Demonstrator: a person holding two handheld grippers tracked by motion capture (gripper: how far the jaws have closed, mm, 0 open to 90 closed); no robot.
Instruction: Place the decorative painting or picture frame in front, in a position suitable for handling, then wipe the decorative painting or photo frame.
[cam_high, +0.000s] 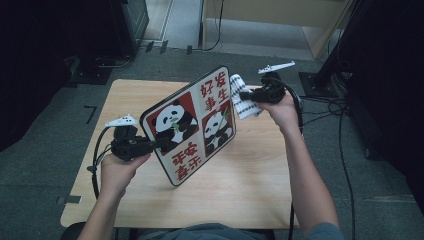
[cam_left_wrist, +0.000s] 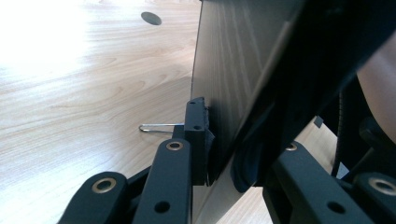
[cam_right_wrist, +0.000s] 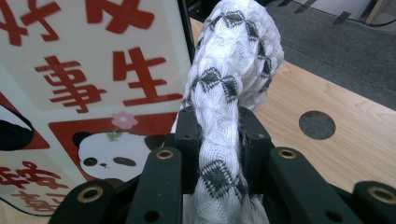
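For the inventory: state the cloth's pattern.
The cloth is white with dark zigzag diamonds, clearest in the right gripper view.

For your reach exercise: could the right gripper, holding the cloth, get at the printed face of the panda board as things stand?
Probably yes. The right gripper holds the cloth right beside the panda board, which the left gripper holds tilted up; nothing lies between.

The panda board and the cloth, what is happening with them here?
A person holds a gripper in each hand over a wooden table. The left gripper is shut on the edge of the panda board, keeping it tilted up above the table. The right gripper is shut on a bunched white cloth, held close to the board's upper right edge, probably to wipe it.
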